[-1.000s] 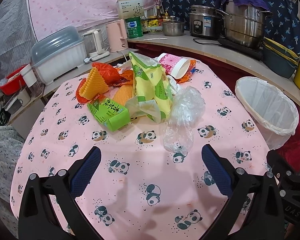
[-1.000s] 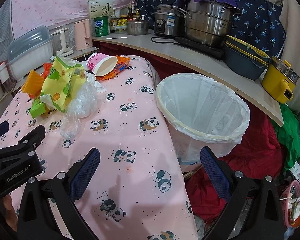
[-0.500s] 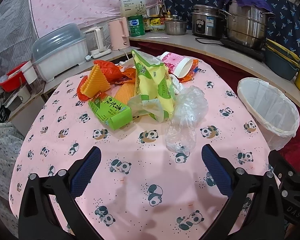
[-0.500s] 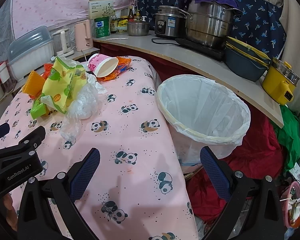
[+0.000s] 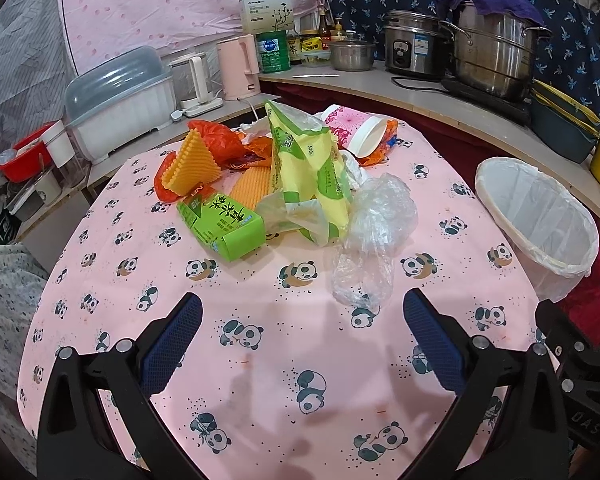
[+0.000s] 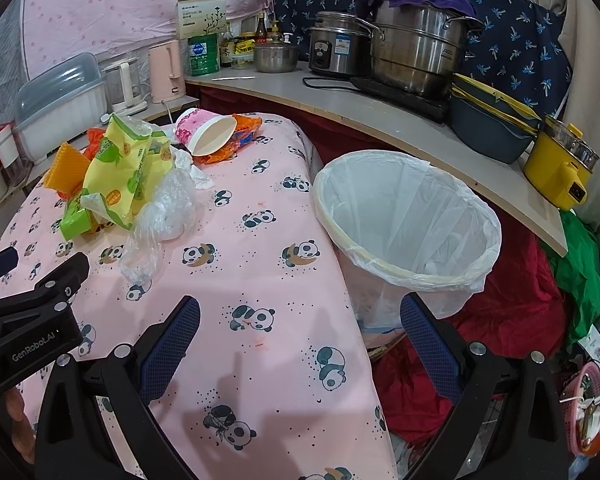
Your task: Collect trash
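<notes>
Trash lies piled on the pink panda tablecloth (image 5: 260,360): a clear plastic bag (image 5: 372,232), a yellow-green snack bag (image 5: 312,172), a green carton (image 5: 220,224), an orange ridged wedge (image 5: 192,164), an orange bag (image 5: 220,140) and a pink paper cup (image 5: 356,132) on its side. A white-lined bin (image 5: 540,216) stands right of the table, and it also shows in the right wrist view (image 6: 408,224). My left gripper (image 5: 300,340) is open and empty, short of the clear bag. My right gripper (image 6: 296,340) is open and empty over the table's right edge, near the bin.
A curved counter (image 6: 380,120) behind the table holds steel pots (image 6: 416,48), a rice cooker (image 6: 336,48), a pink kettle (image 5: 238,66), a lidded plastic box (image 5: 120,100) and a yellow pot (image 6: 560,168). Red and green cloth (image 6: 520,300) lies below the bin.
Both grippers have drawn back slightly, so the pile and bin sit a little farther away. Nothing was grasped or released.
</notes>
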{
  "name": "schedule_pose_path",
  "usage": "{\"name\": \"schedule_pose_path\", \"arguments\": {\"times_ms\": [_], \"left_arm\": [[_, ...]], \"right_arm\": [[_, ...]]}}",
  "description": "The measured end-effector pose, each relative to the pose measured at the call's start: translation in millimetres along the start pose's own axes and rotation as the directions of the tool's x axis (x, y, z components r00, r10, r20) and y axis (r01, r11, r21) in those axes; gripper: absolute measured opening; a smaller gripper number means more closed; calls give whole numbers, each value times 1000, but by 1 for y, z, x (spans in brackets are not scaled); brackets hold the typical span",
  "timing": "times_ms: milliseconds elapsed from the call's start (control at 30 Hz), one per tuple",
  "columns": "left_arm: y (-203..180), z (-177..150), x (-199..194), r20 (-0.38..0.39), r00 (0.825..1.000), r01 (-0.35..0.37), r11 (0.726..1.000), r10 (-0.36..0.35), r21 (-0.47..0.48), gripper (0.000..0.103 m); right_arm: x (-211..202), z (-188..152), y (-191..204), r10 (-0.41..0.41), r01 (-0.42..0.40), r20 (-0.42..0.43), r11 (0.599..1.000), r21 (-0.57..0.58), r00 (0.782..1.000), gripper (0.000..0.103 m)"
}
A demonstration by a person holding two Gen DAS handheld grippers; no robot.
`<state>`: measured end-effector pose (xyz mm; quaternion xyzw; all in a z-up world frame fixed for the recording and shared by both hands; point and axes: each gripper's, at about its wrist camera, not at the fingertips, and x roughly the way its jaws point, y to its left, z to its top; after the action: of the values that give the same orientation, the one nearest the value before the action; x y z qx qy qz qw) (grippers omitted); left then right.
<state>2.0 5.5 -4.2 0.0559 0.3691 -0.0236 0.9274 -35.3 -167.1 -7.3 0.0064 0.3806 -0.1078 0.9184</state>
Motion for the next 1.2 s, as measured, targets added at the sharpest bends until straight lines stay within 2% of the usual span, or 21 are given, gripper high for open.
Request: {"name": "schedule_pose_path", "arguments": {"times_ms": [900,1200], "left_arm": [[3,11,4,-28,999,14,1000,-15,-26,96],[33,29,28,-62,997,35,993,-42,-117,96]], "right_arm": [[8,10,-1,7,-7,2,1000,8,1000,96],[25,24,8,7,-7,-11,1000,2,1000,96]]}}
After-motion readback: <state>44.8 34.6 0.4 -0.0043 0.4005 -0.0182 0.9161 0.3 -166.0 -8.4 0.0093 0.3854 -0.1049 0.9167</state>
